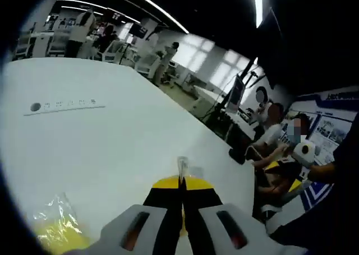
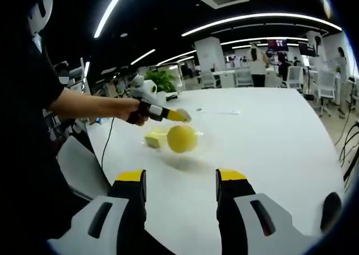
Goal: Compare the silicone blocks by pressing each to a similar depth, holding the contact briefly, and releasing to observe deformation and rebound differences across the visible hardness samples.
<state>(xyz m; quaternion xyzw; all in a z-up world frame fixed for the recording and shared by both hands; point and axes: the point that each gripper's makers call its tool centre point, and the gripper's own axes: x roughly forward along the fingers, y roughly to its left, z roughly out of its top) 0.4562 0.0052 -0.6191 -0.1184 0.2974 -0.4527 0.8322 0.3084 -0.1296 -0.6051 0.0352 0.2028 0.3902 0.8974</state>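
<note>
My left gripper [image 1: 181,179] is shut, and a small corner of clear plastic [image 1: 182,166] sticks out between its yellow tips. In the right gripper view a hand holds this left gripper [image 2: 180,117] just above a round yellow silicone block [image 2: 182,138]. The block sits in a clear plastic bag [image 2: 196,135] over its shadow on the white table [image 2: 269,137]. A paler yellow-green block [image 2: 153,138] lies to its left. Yellow material in crinkled clear plastic [image 1: 53,224] shows at the lower left of the left gripper view. My right gripper [image 2: 181,177] is open and empty, short of the blocks.
A thin label strip with a dark dot [image 1: 61,105] lies on the table [image 1: 112,143]. The person's arm [image 2: 90,105] reaches in from the left. A grey chair [image 2: 78,165] stands at the table's near edge. Seated people [image 1: 275,137] and desks lie beyond the table.
</note>
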